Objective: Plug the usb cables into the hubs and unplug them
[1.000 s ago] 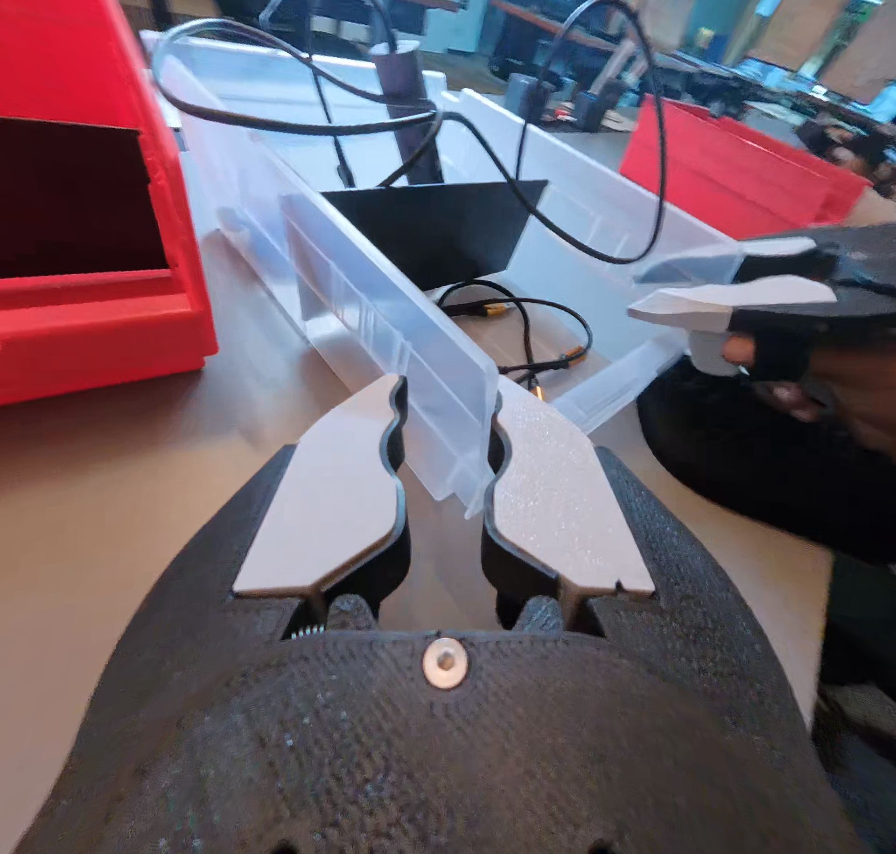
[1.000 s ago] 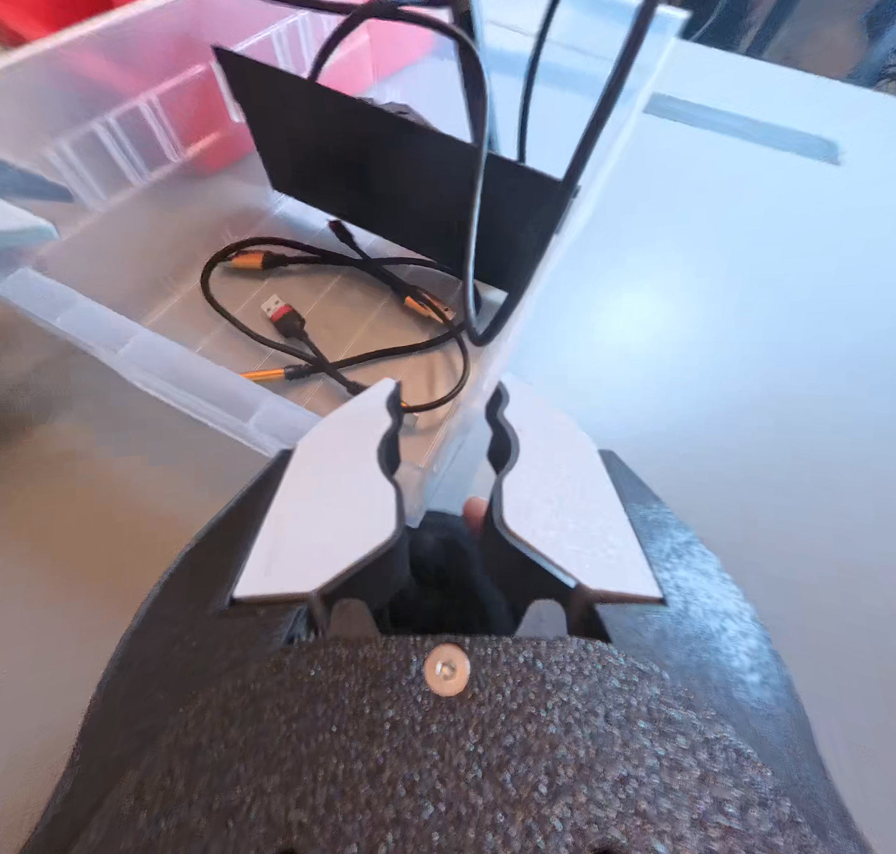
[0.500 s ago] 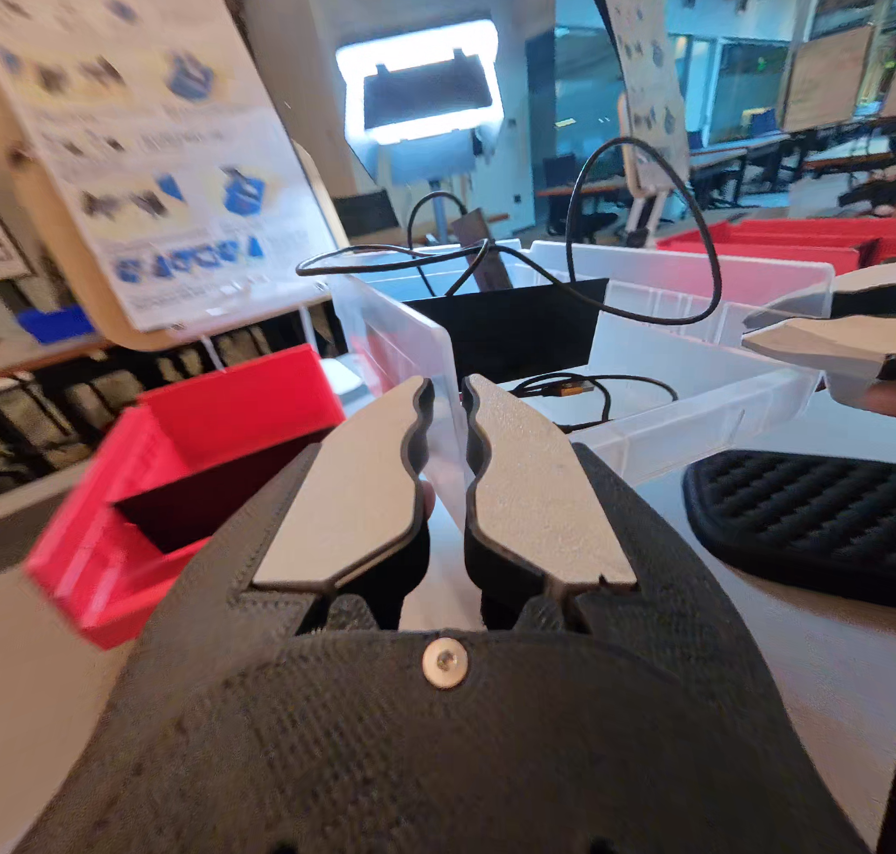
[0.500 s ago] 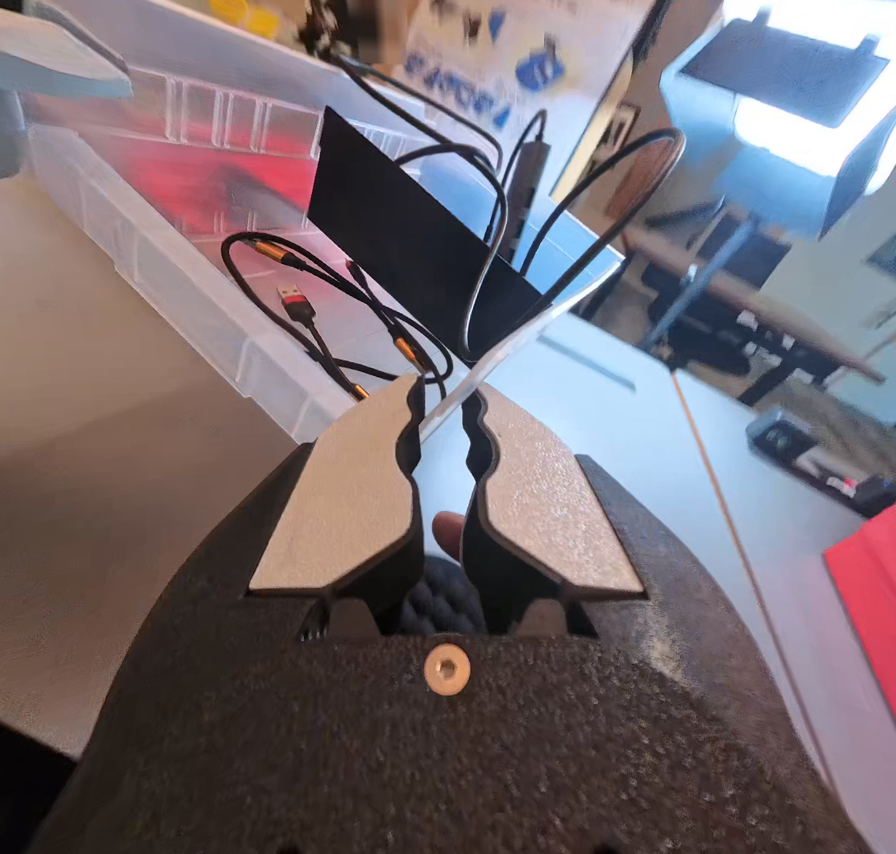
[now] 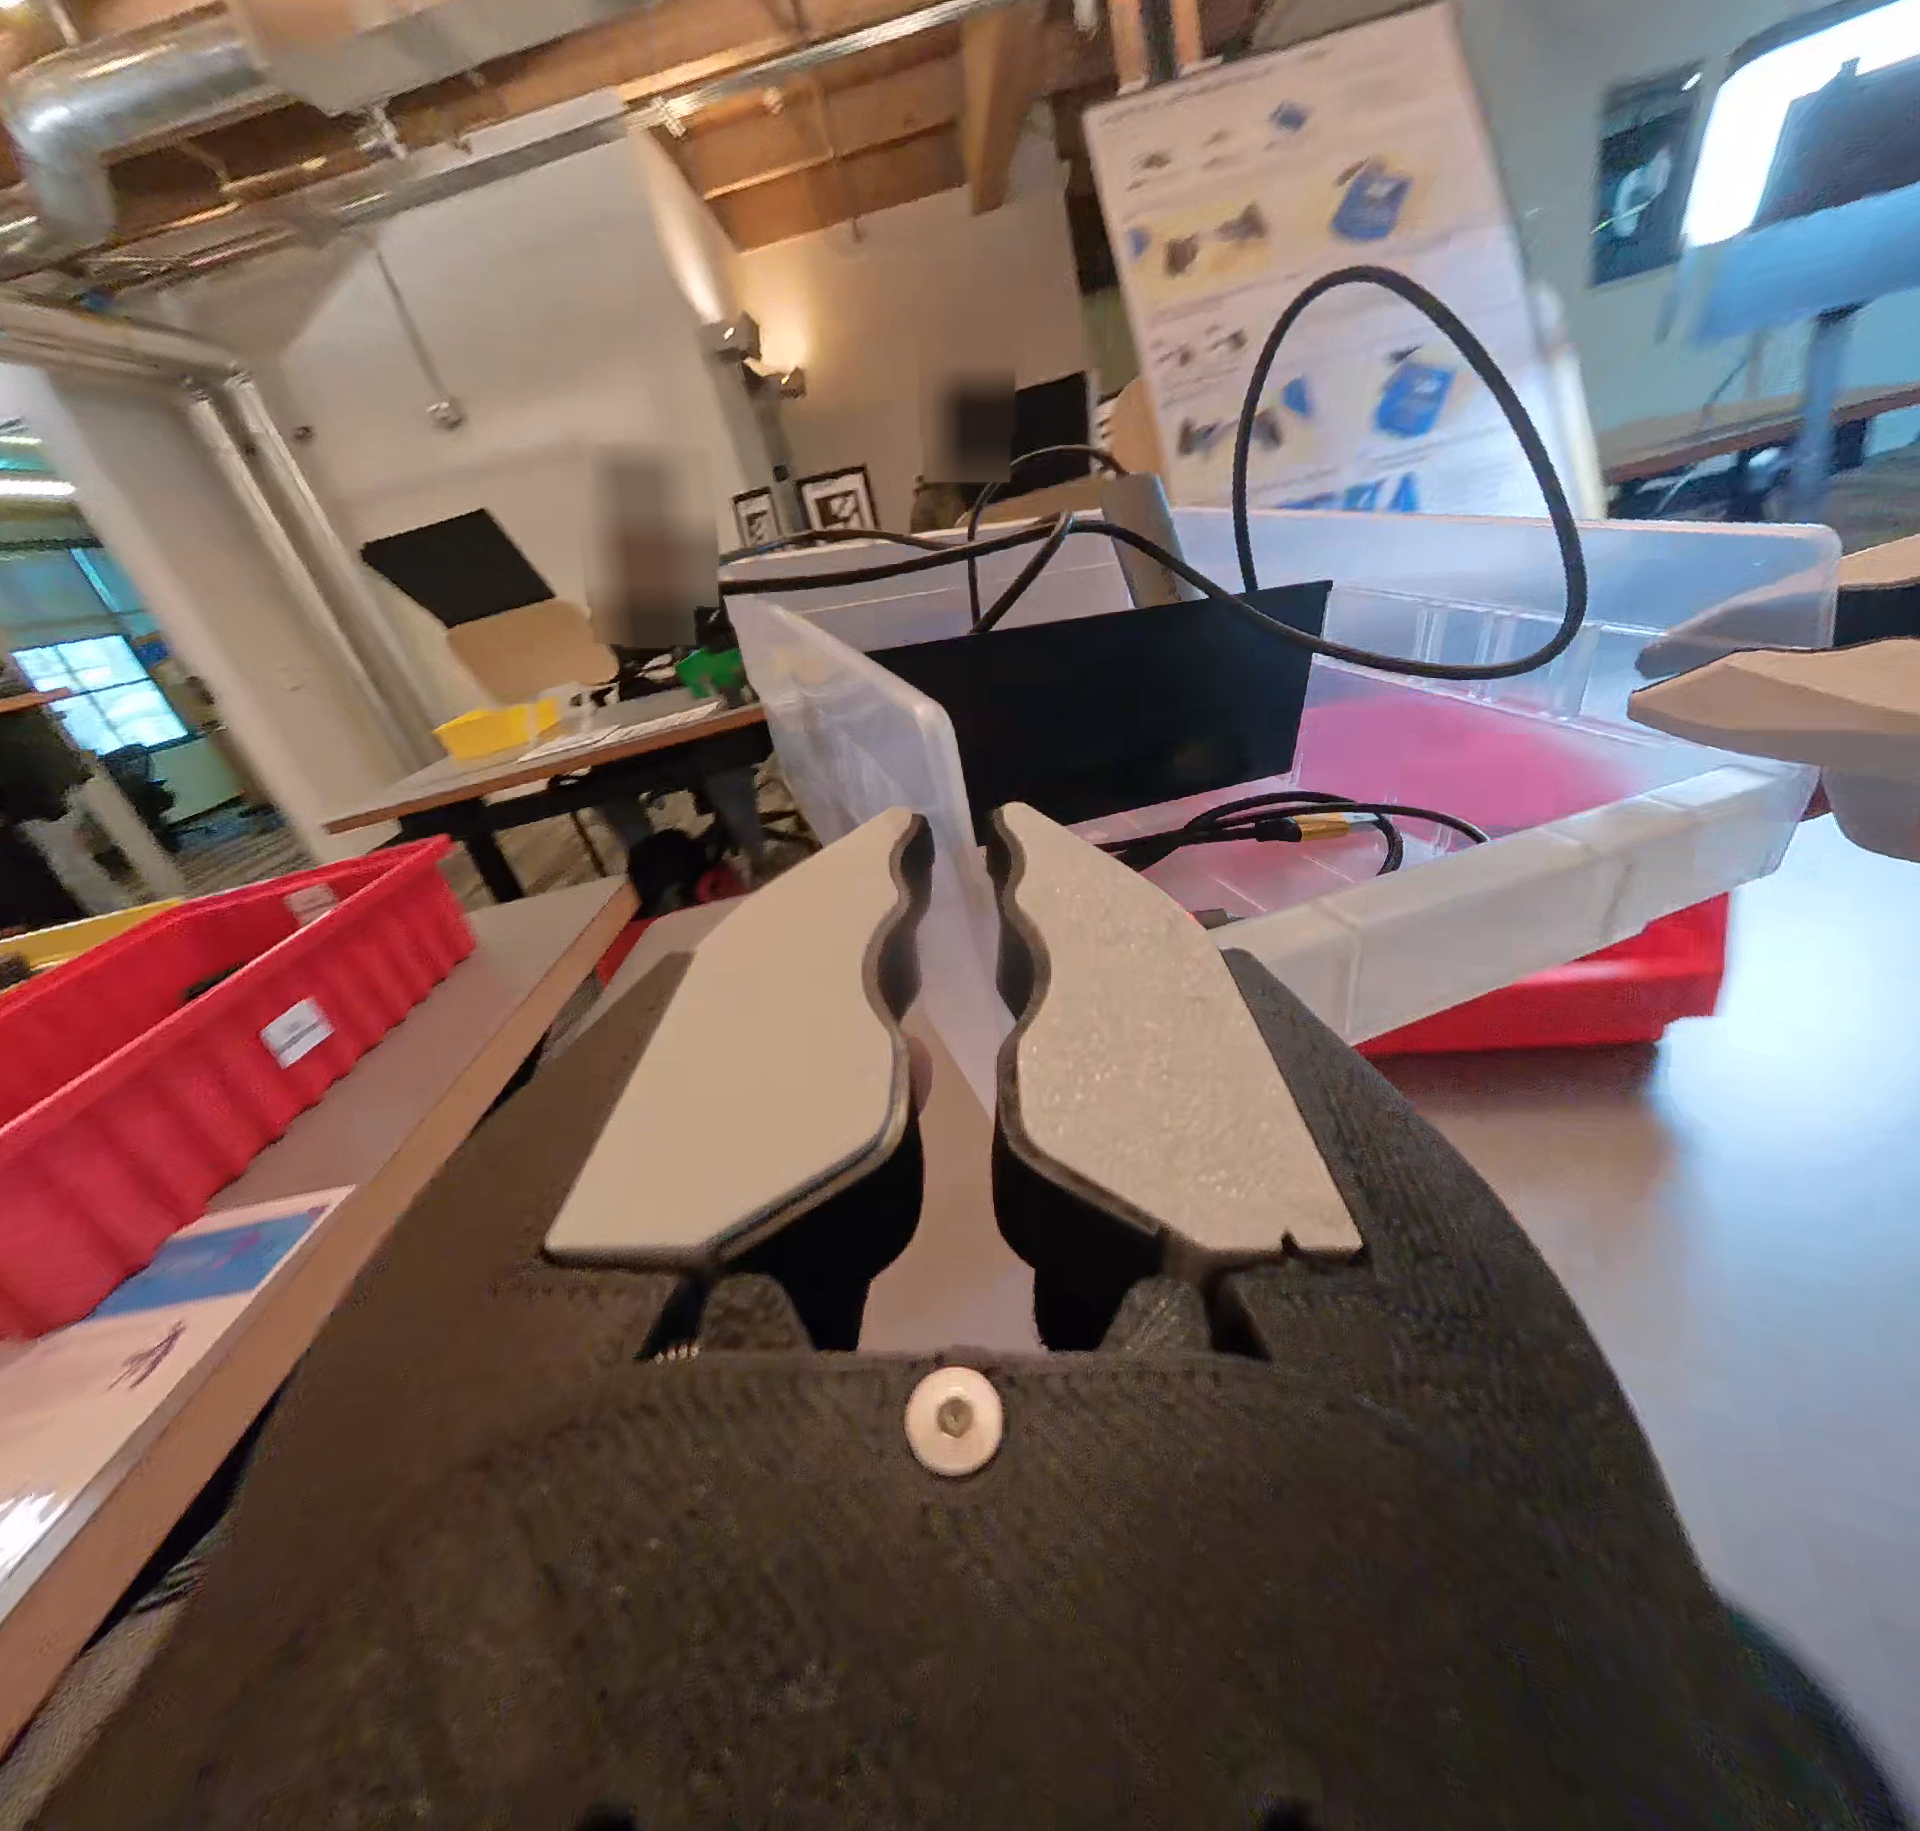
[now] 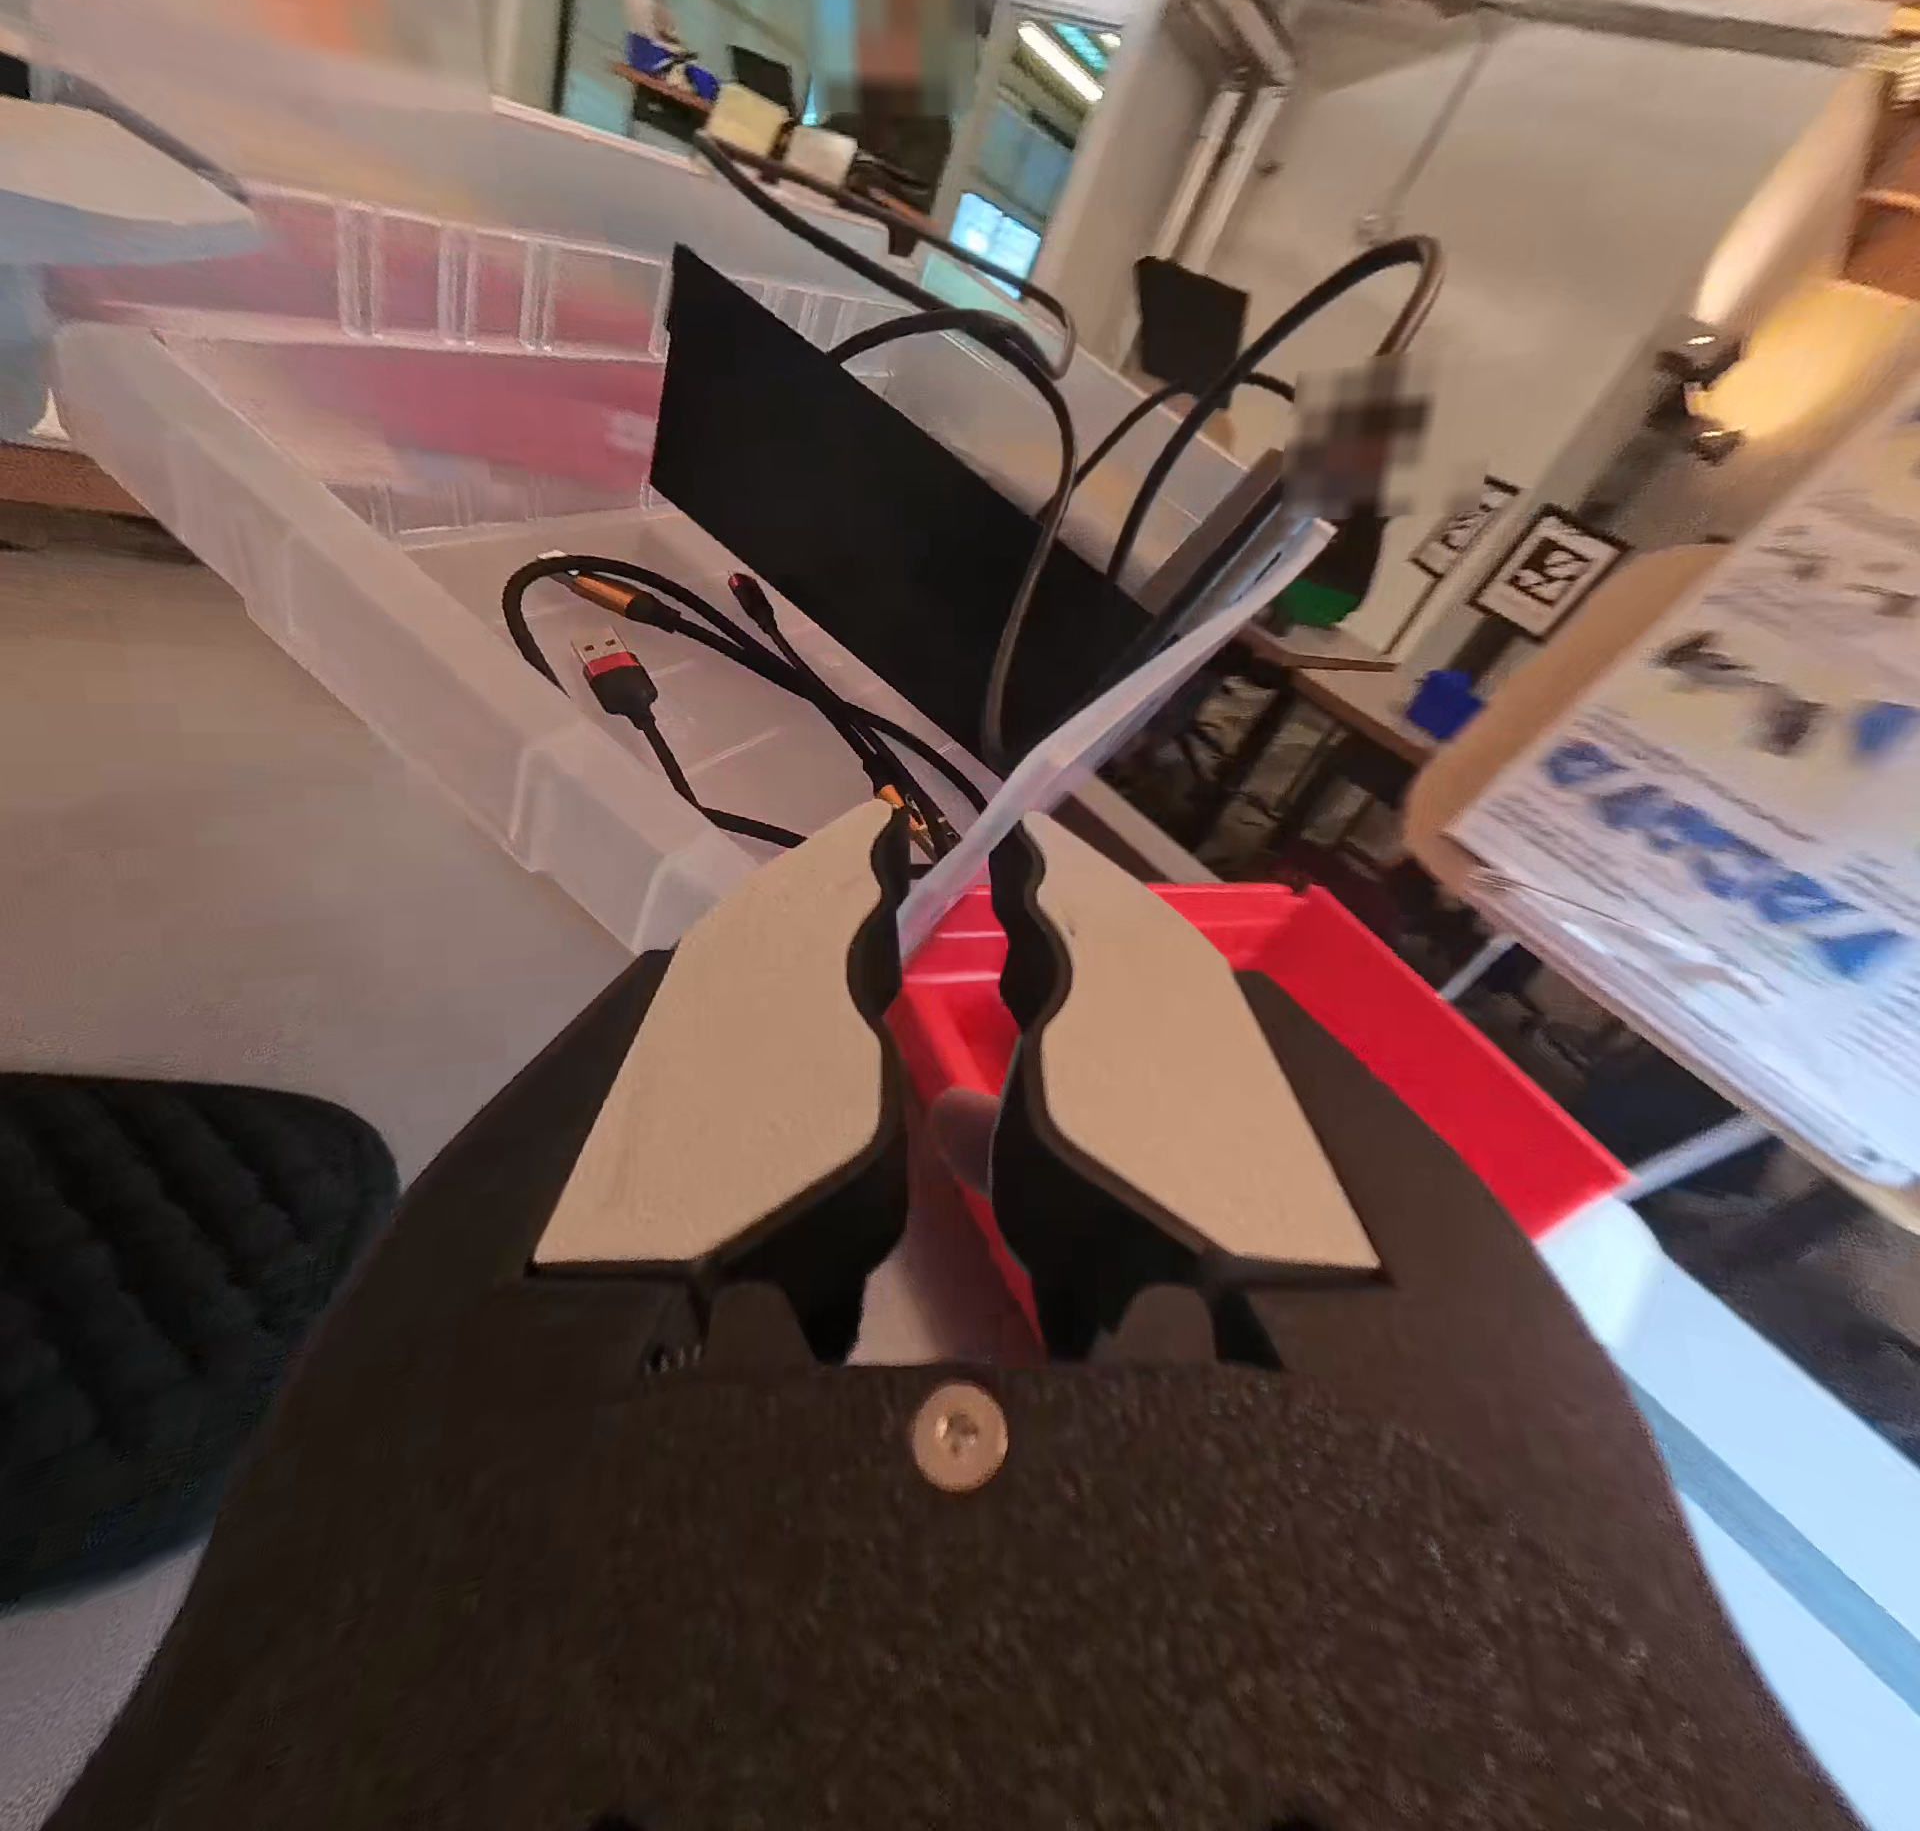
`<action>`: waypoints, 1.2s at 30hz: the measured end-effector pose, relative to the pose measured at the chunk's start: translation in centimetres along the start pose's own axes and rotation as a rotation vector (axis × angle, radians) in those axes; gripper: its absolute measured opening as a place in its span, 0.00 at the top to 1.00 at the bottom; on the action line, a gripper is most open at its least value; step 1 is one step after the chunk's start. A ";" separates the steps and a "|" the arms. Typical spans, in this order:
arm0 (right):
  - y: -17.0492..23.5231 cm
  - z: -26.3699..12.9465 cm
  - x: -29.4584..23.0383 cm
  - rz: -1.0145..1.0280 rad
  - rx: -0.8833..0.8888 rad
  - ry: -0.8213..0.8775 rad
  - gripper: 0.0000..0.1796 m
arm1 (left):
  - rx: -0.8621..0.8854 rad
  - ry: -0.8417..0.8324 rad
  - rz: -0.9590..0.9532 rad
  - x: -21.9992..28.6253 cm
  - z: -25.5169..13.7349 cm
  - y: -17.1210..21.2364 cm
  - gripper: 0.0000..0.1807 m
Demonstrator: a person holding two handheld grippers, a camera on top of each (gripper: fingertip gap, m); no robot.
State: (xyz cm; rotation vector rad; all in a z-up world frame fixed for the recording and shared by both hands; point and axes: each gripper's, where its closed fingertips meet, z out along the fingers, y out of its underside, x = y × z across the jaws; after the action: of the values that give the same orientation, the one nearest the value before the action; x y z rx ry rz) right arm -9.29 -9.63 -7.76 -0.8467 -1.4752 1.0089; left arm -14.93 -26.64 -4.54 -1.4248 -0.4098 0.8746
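A clear plastic bin (image 5: pixel 1455 908) hangs in the air between my two grippers. My left gripper (image 5: pixel 956 825) is shut on its left wall. My right gripper (image 6: pixel 951 825) is shut on its right wall, and it also shows at the right edge of the left wrist view (image 5: pixel 1787 680). Black USB cables (image 6: pixel 613 675) with orange and red plugs lie loose on the bin floor (image 5: pixel 1299 831). A black divider (image 5: pixel 1101 711) stands across the bin. Behind it a grey hub (image 5: pixel 1143 534) sticks up with black cable loops (image 5: pixel 1558 534) rising from it.
A red bin (image 6: pixel 1351 1012) sits under the lifted clear bin, also in the left wrist view (image 5: pixel 1558 1002). Another red bin (image 5: pixel 208 1002) is at the left. A black padded mat (image 6: pixel 156 1262) lies on the table. A poster board (image 5: pixel 1299 254) stands behind. The left gripper's tips are roughly 20 centimeters from the right gripper's.
Both grippers closed on the bin's side walls, then raised the bin off the table. Both views swung from looking down to looking level, and a red bin now lies beneath the bin.
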 end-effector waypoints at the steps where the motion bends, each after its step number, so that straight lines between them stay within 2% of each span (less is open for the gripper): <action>1: 0.7 1.6 -1.3 0.018 -0.002 -0.030 0.91 | -0.005 -0.011 0.012 -1.3 -0.1 1.2 0.95; 7: 6.6 7.2 -6.4 0.060 -0.058 -0.105 0.91 | -0.026 -0.016 0.017 -5.0 0.6 9.2 0.95; 11: 10.6 7.3 -7.0 0.078 -0.152 -0.108 0.90 | -0.110 0.026 -0.030 -3.8 2.1 13.8 0.95; 14: 12.1 6.7 -5.9 0.066 -0.226 -0.097 0.88 | -0.156 0.056 -0.059 -2.3 3.1 16.0 0.95; 15: 12.5 6.3 -5.7 0.048 -0.259 -0.131 0.86 | -0.221 0.104 -0.075 -1.6 3.3 16.9 0.94; 16: 12.7 5.6 -5.7 0.035 -0.281 -0.194 0.83 | -0.293 0.158 -0.101 -1.2 3.4 17.6 0.91; 18: 12.6 4.1 -5.0 0.052 -0.318 -0.314 0.79 | -0.292 0.186 -0.173 -1.5 3.3 16.2 0.77; 21: 13.5 2.1 -2.3 0.022 -0.474 -0.423 0.68 | -0.263 0.195 0.033 -1.6 2.7 12.3 0.75; 23: 15.5 1.9 -0.3 -0.123 -0.617 -0.438 0.64 | -0.344 0.389 0.135 2.1 2.7 11.4 0.73; 25: 18.1 3.0 1.8 -0.316 -0.743 -0.410 0.62 | -0.462 0.621 0.206 6.6 2.9 12.7 0.71; 28: 22.6 5.1 2.7 -0.416 -0.903 -0.430 0.63 | -0.748 0.824 0.477 9.9 3.3 19.1 0.73; 29: 24.1 5.4 3.0 -0.415 -0.948 -0.432 0.68 | -0.830 0.840 0.564 10.0 3.7 21.1 0.73; 30: 24.6 5.8 3.7 -0.414 -0.942 -0.403 0.78 | -0.879 0.857 0.639 10.0 4.0 22.6 0.74; 31: 24.7 5.5 3.8 -0.378 -0.936 -0.411 0.81 | -0.904 0.911 0.668 10.4 3.8 23.4 0.74; 32: 24.5 4.8 3.6 -0.319 -0.924 -0.432 0.81 | -0.892 0.946 0.673 10.9 3.8 23.6 0.79; 36: 24.0 -0.9 3.0 -0.275 -0.875 -0.428 0.82 | -0.788 0.932 0.766 11.4 3.6 23.3 0.83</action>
State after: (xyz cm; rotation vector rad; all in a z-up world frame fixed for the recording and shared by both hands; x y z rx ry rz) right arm -9.39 2.37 -28.78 -1.0120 -2.3936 0.3051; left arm -16.68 -17.82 -29.18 -2.6048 0.6240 0.5162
